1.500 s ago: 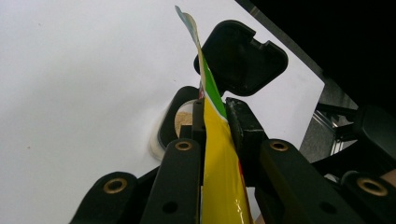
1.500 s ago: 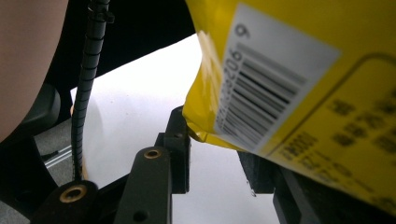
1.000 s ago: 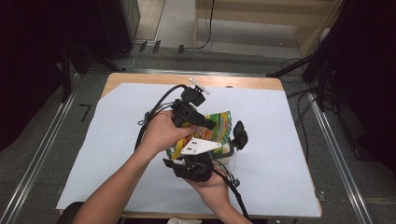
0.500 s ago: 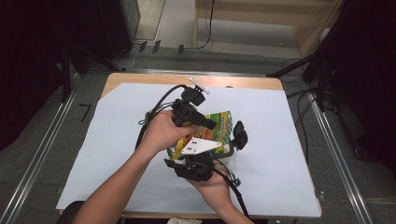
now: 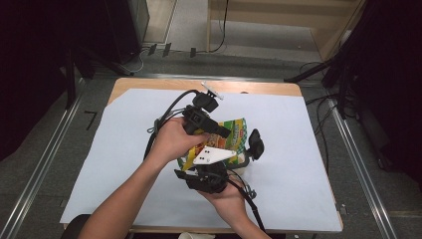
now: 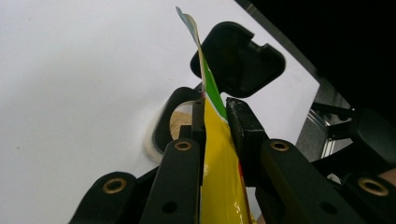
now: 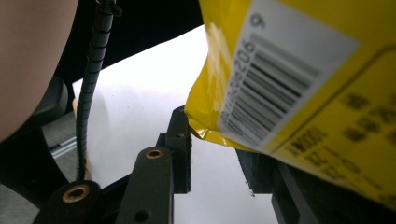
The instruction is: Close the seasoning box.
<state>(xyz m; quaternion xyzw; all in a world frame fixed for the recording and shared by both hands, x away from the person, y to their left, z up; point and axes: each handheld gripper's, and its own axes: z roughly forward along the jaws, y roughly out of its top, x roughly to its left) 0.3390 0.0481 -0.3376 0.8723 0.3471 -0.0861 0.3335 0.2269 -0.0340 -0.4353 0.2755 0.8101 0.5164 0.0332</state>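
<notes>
Above a white-covered counter (image 5: 124,164), a person's left gripper (image 6: 215,116) pinches the flat edge of a yellow-and-green snack bag (image 5: 226,134), its jaws pressed together on the foil. The bag hangs just over a small container of tan powder (image 6: 180,122), which the right gripper (image 5: 239,159) appears to hold by its rim, though the grip itself cannot be told. In the right gripper view the bag's (image 7: 299,84) barcoded back sags between that gripper's parted jaws without being clamped.

The risk appears to lie in the thin pinch: foil is slick, and a tug or tilt could slide the bag free onto the container, tipping it and scattering powder across the sheet. A misaligned pour beside the container's mouth would spill likewise.
</notes>
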